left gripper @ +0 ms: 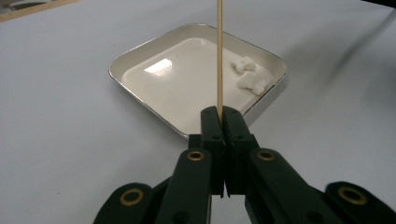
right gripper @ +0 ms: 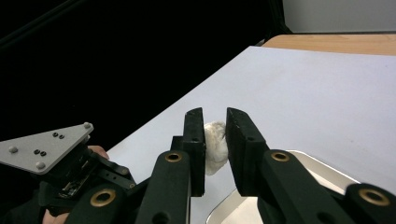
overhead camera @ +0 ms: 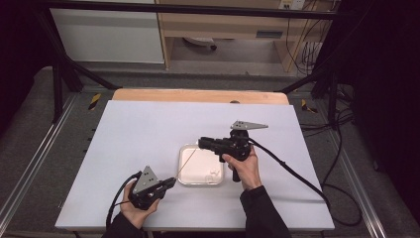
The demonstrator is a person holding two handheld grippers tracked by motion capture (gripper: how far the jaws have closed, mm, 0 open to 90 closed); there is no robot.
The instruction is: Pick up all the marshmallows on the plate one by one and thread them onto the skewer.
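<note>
Above the unmarked tray (left gripper: 140, 60), left gripper (left gripper: 223, 114) clamps a skewer (left gripper: 219, 56).

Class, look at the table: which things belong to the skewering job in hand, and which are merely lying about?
In use:
left gripper, shut on the wooden skewer
right gripper, holding a white puffy piece
tray with two more white pieces

Lying about:
white table sheet
cables on the floor

High view looks down from above; both gripper views sit close, sharing the white tray (left gripper: 140, 56)
</note>
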